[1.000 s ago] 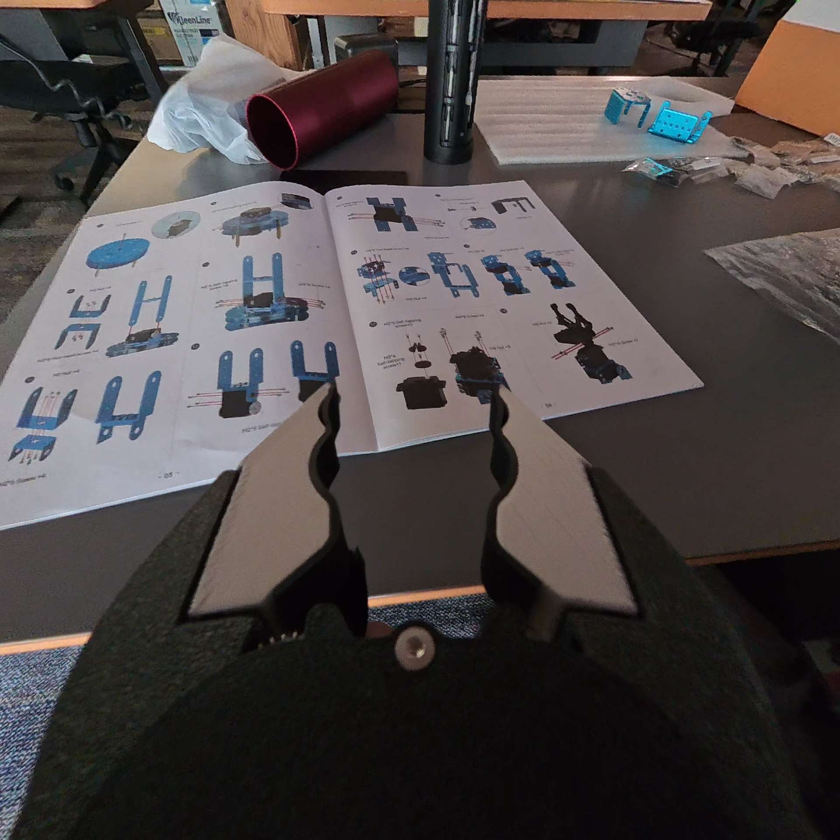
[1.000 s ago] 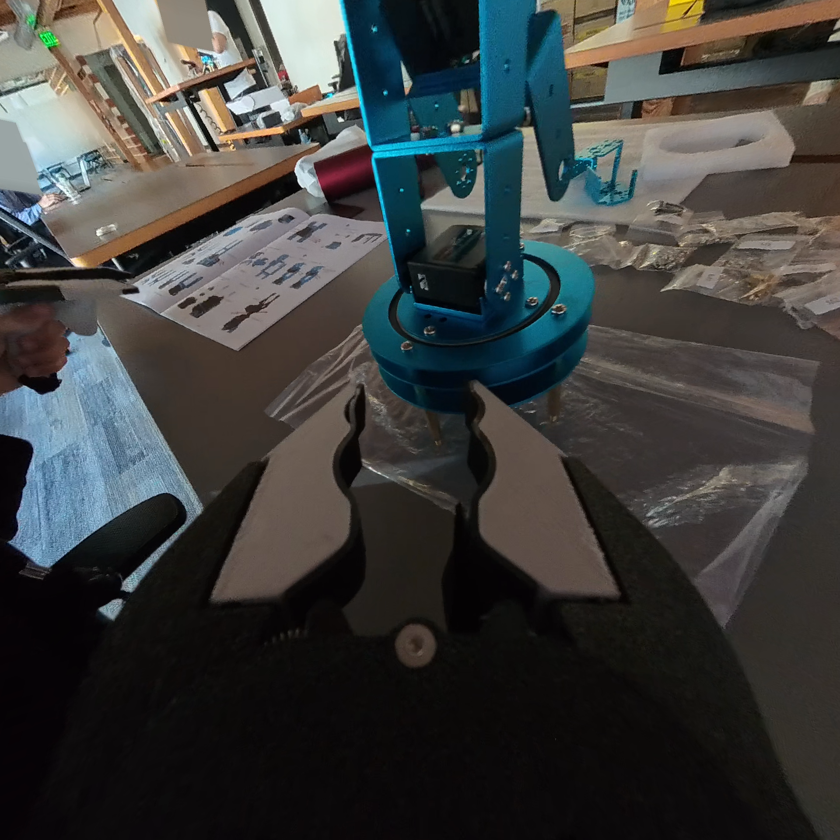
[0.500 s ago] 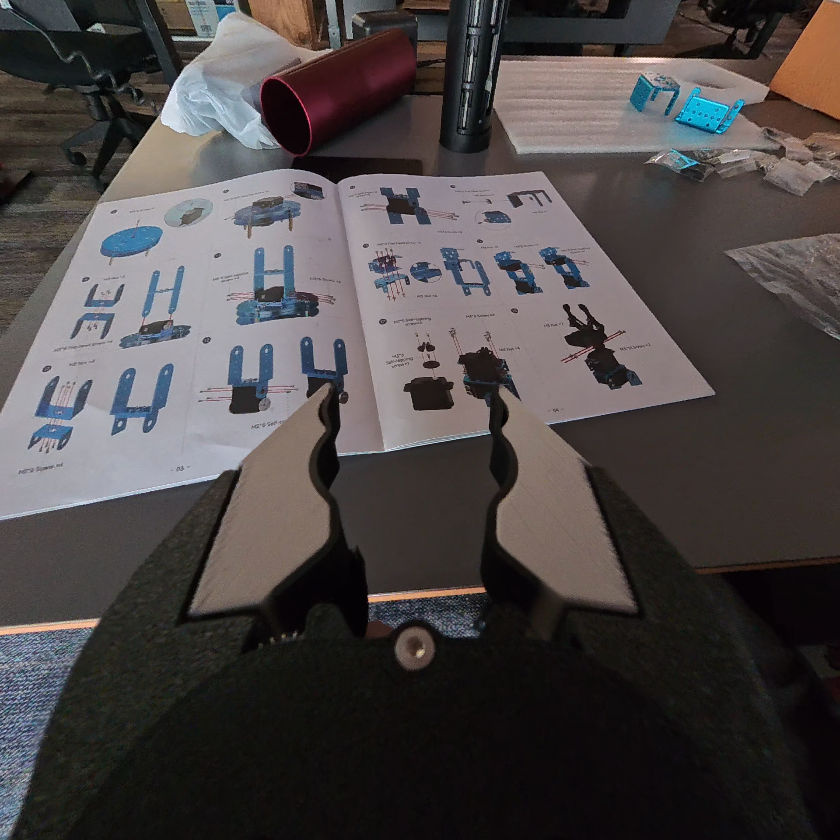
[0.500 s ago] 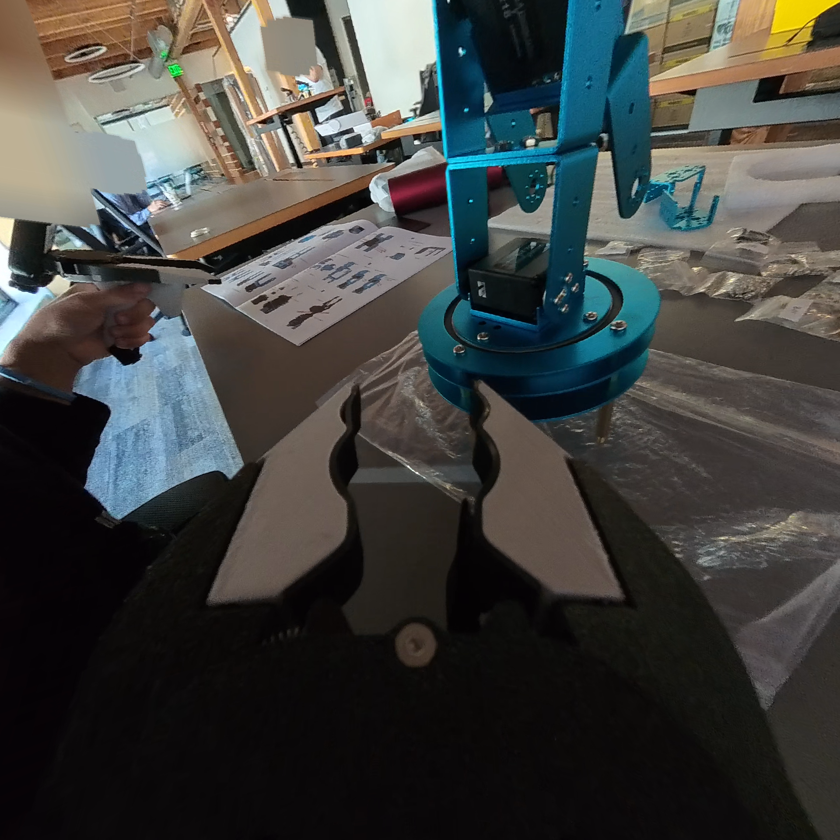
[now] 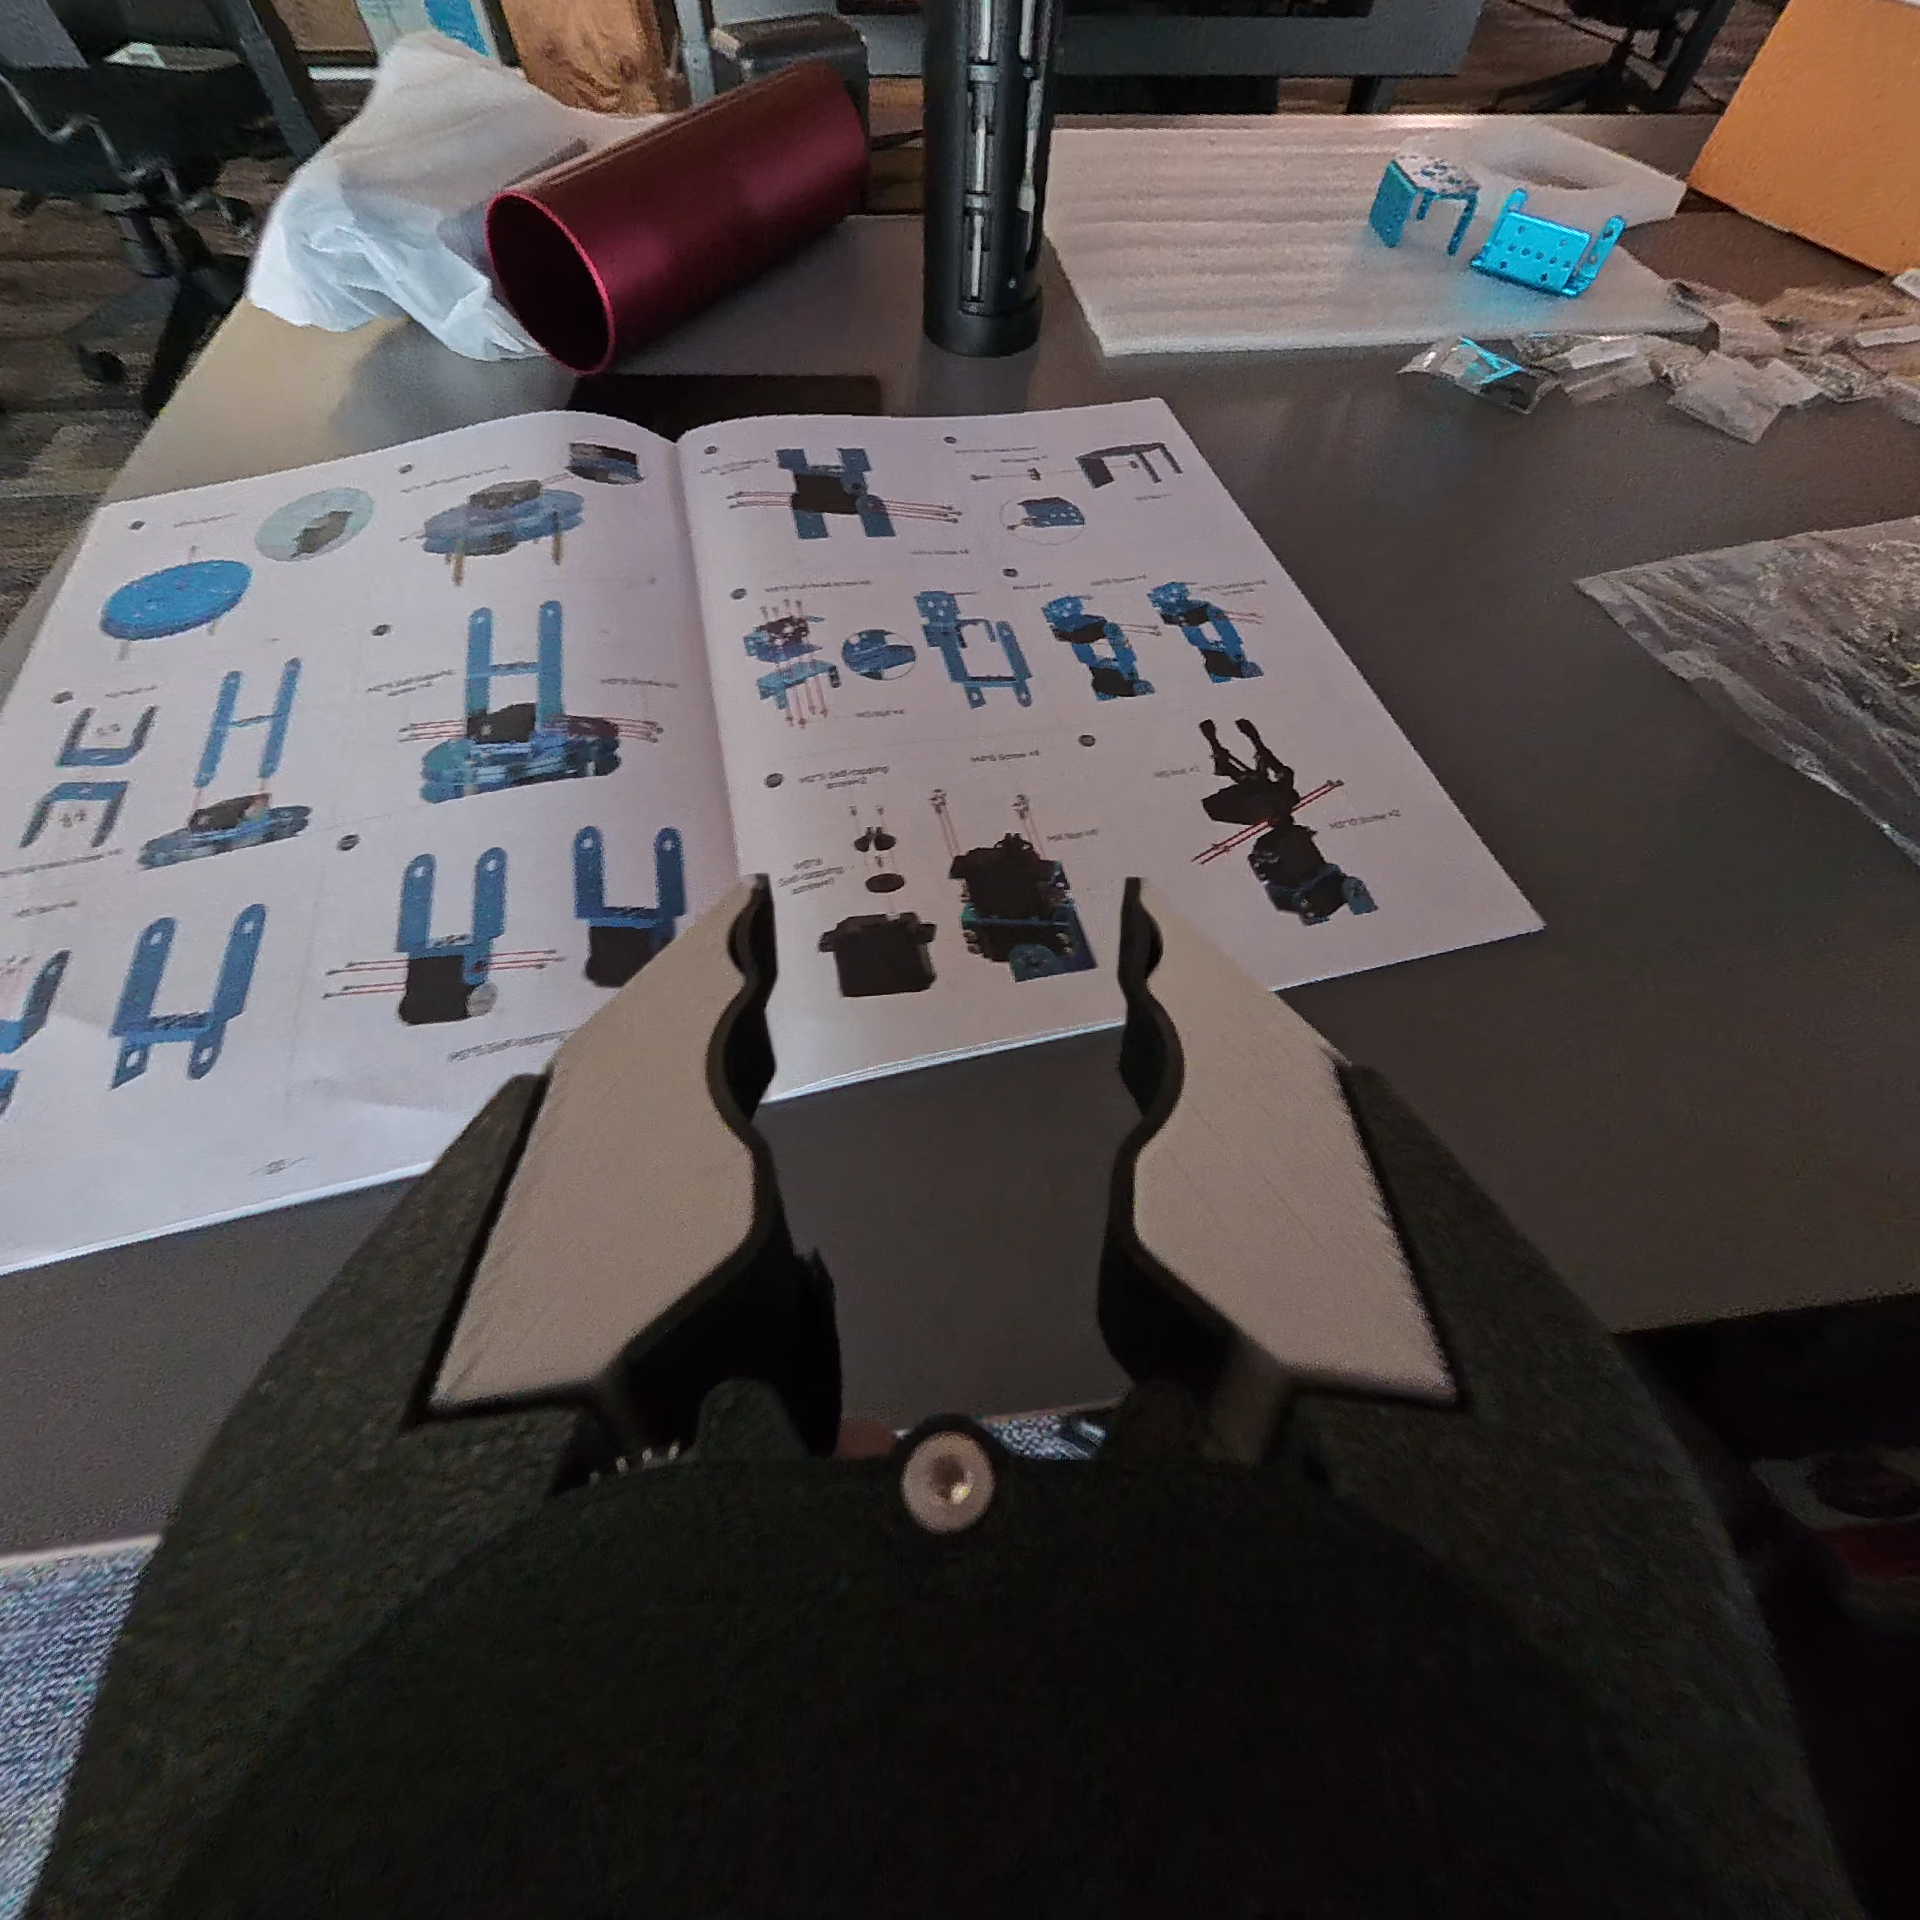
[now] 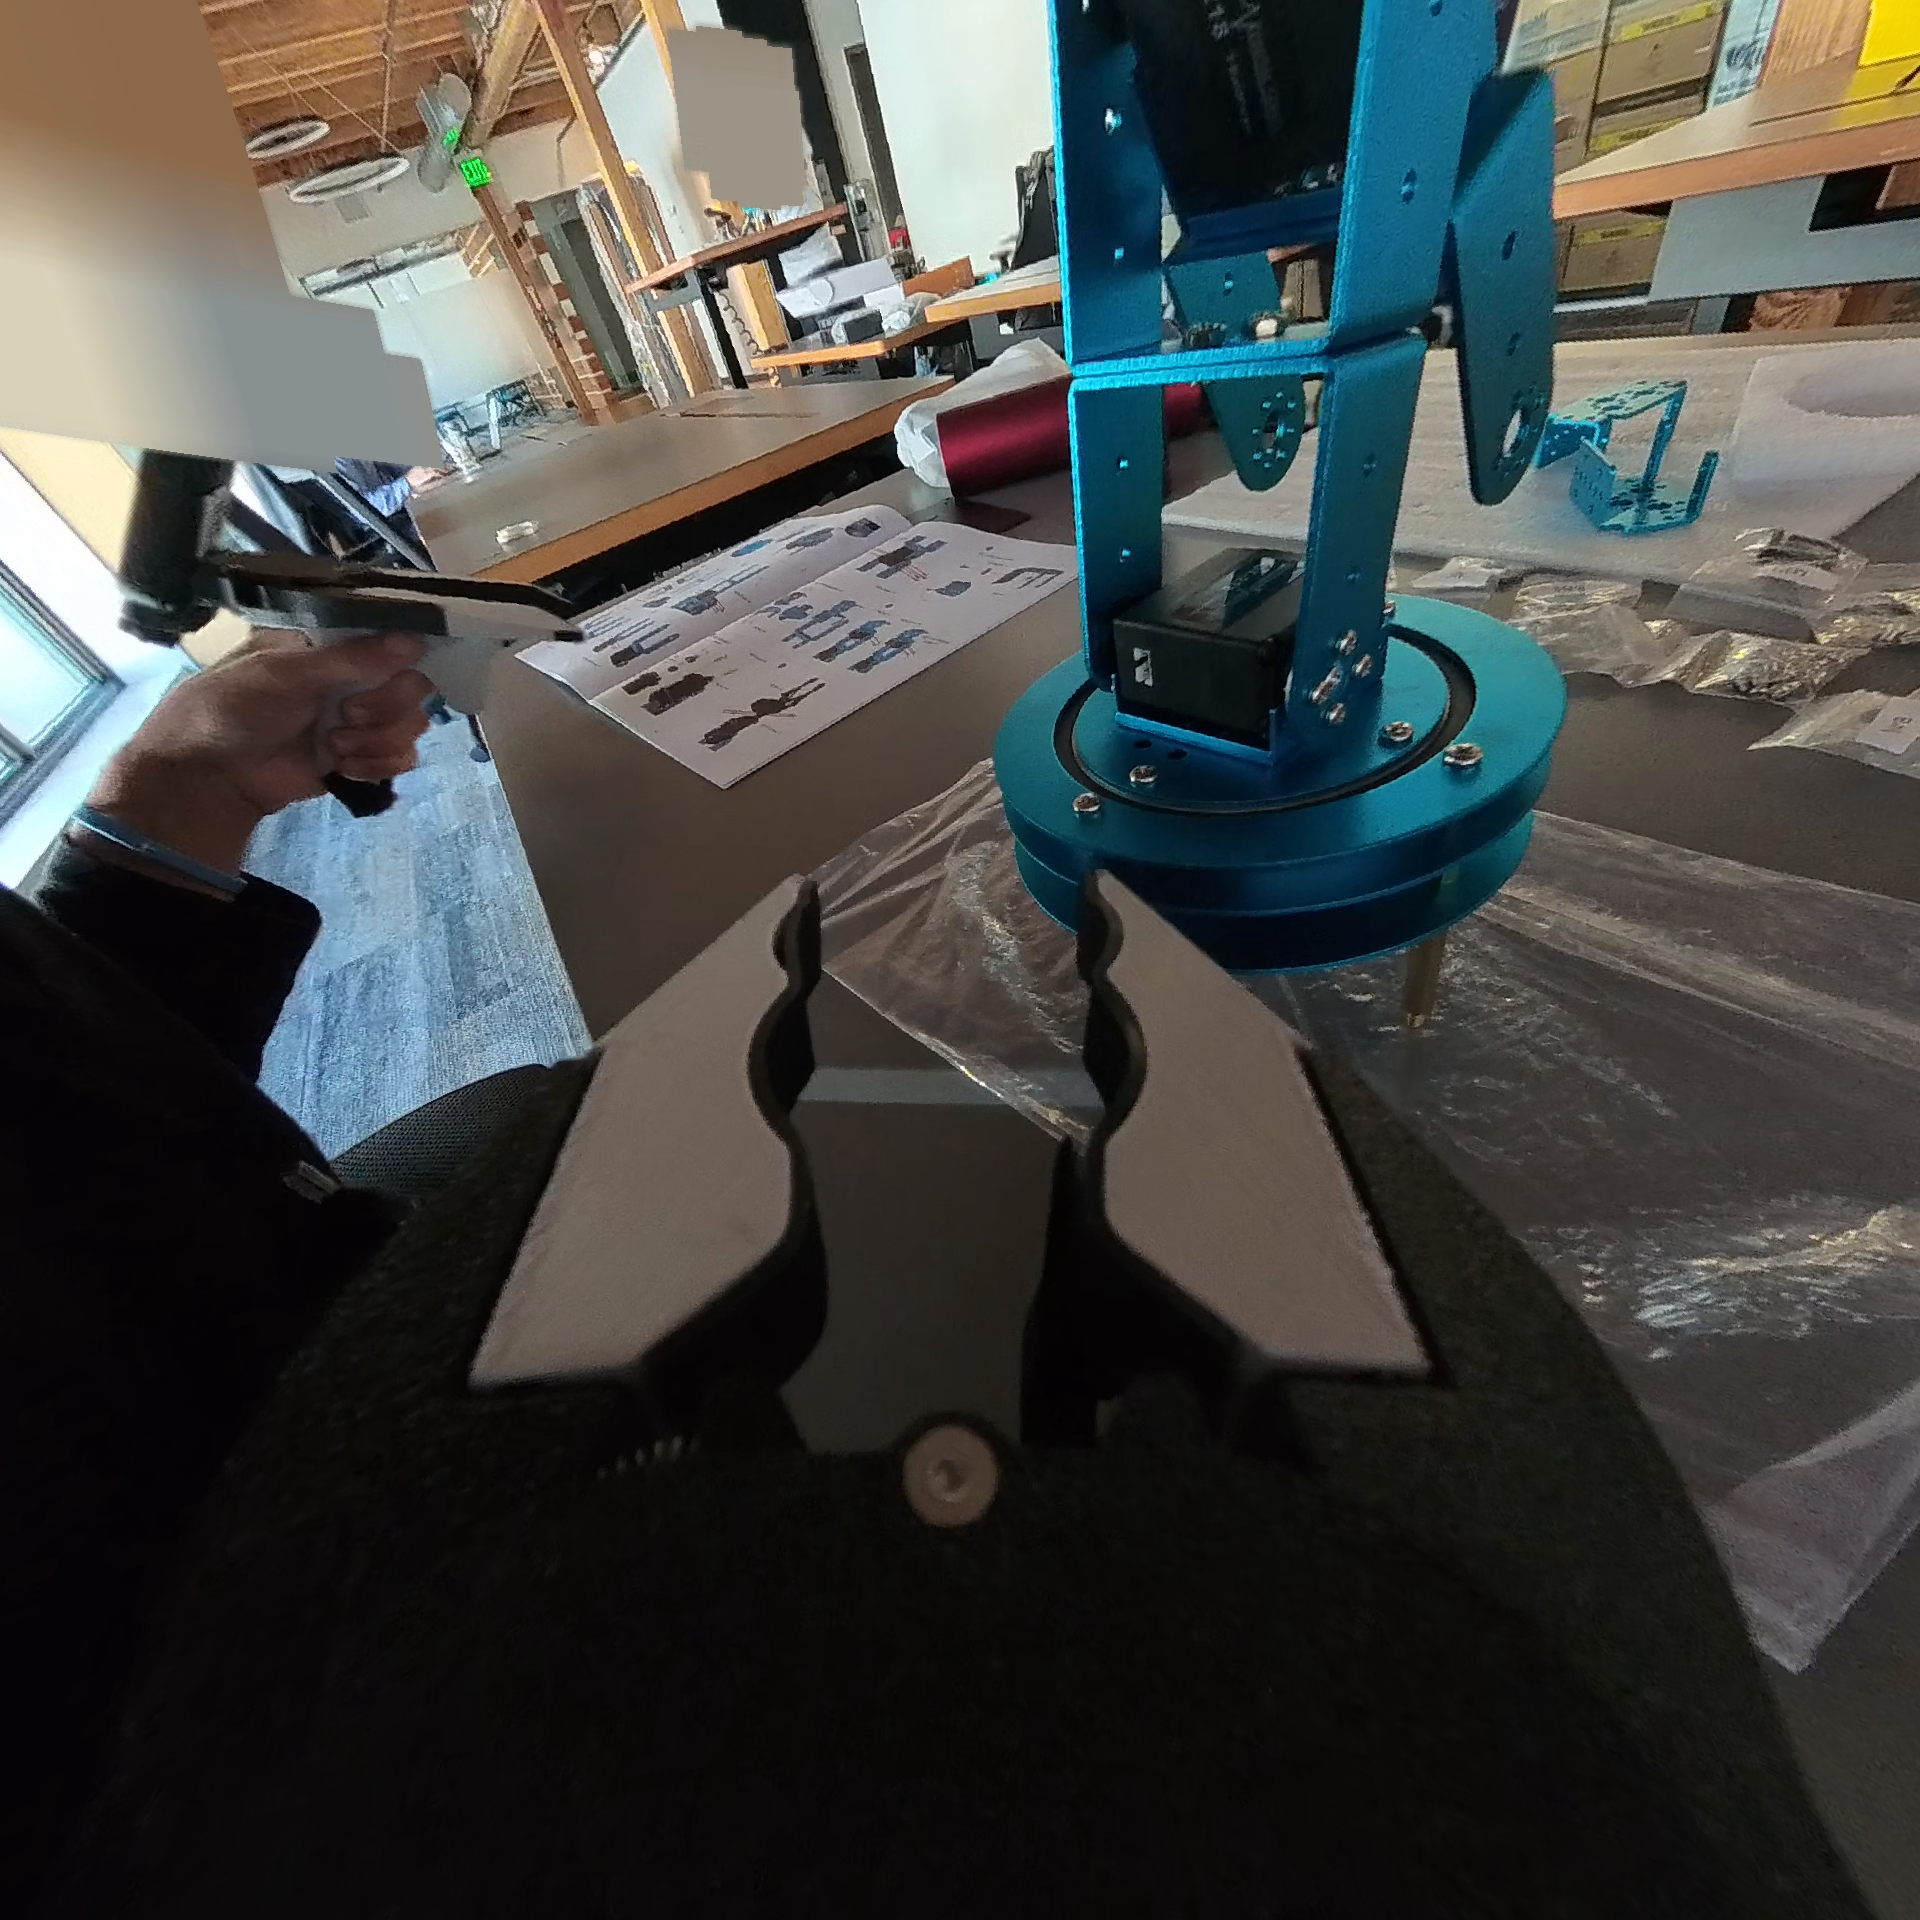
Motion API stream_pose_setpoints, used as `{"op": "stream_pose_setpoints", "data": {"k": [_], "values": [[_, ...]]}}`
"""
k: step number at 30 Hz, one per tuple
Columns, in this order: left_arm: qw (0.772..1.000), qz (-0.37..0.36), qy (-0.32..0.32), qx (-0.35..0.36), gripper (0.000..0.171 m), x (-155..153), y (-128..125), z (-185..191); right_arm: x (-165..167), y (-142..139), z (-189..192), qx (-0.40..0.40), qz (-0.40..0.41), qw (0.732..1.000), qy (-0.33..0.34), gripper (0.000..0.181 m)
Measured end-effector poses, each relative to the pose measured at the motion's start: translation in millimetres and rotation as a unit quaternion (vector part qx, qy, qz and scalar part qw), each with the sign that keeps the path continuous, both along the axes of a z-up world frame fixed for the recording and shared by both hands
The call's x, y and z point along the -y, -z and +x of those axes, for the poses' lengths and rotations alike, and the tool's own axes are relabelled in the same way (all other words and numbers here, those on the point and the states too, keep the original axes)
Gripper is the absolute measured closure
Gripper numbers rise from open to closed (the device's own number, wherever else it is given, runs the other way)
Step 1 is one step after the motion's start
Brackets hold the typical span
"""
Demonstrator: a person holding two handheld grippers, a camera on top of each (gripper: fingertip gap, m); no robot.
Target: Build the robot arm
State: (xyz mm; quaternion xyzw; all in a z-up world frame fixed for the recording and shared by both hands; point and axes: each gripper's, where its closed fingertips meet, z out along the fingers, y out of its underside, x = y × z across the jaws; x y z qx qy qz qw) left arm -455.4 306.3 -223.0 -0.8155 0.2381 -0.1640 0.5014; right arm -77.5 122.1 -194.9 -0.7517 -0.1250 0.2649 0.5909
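Note:
My left gripper [image 5: 943, 902] is open and empty, hovering over the near edge of an open instruction booklet [image 5: 727, 727] that lies flat on the grey table [image 5: 1558, 1091]. My right gripper [image 6: 945, 904] is open and empty, just in front of a blue metal robot arm assembly [image 6: 1288, 727] with a round base, brass legs and a black servo. The assembly stands on a clear plastic sheet [image 6: 1558, 1091]. The left gripper [image 6: 416, 613], held in a hand, and the booklet [image 6: 810, 634] also show in the right wrist view.
A maroon tube [image 5: 675, 208], a white bag [image 5: 384, 239] and a black cylinder [image 5: 987, 166] stand behind the booklet. Loose blue brackets [image 5: 1486, 229] lie on white foam [image 5: 1299, 249]. Small parts bags [image 5: 1662, 364] and a plastic sheet [image 5: 1787, 644] are to the right. About 45 centimetres separates my left fingertips from my right. My left tips are roughly 35 centimetres from the black cylinder [image 5: 987, 166].
My left gripper has moved forward over the booklet's near edge. My right view has shifted left and tilted up, so the blue assembly now sits right of my fingers. Both stay open.

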Motion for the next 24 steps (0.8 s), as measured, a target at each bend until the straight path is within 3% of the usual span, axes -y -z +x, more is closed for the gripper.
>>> {"op": "stream_pose_setpoints", "data": {"k": [4, 8, 12, 15, 18, 24], "values": [[1.0, -0.015, 0.025, 0.005, 0.106, -5.9, 2.4, 27.4, 7.2, -27.7, 24.4, -0.01, 0.039, 0.999, 0.017, 0.132], [0.996, -0.011, 0.091, -0.014, 0.108, -24.4, -11.5, 81.8, -2.8, -66.3, 109.3, 0.095, 0.059, 0.986, 0.122, 0.132], [0.981, 0.008, 0.187, -0.057, 0.11, -45.3, -35.5, 156.7, -40.6, -50.9, 177.0, 0.171, -0.018, 0.972, 0.157, 0.123], [0.968, 0.003, 0.229, -0.106, 0.11, -64.5, -43.6, 201.1, -74.2, -28.5, 191.0, 0.17, -0.05, 0.976, 0.126, 0.125], [0.976, 0.007, 0.158, -0.148, 0.11, -100.1, -47.2, 198.6, -96.9, -13.7, 192.0, 0.173, -0.066, 0.979, 0.09, 0.124], [0.98, -0.076, 0.083, -0.163, 0.109, -92.4, -11.4, 151.6, -110.5, -14.8, 182.5, 0.134, -0.064, 0.988, 0.05, 0.128]]}}
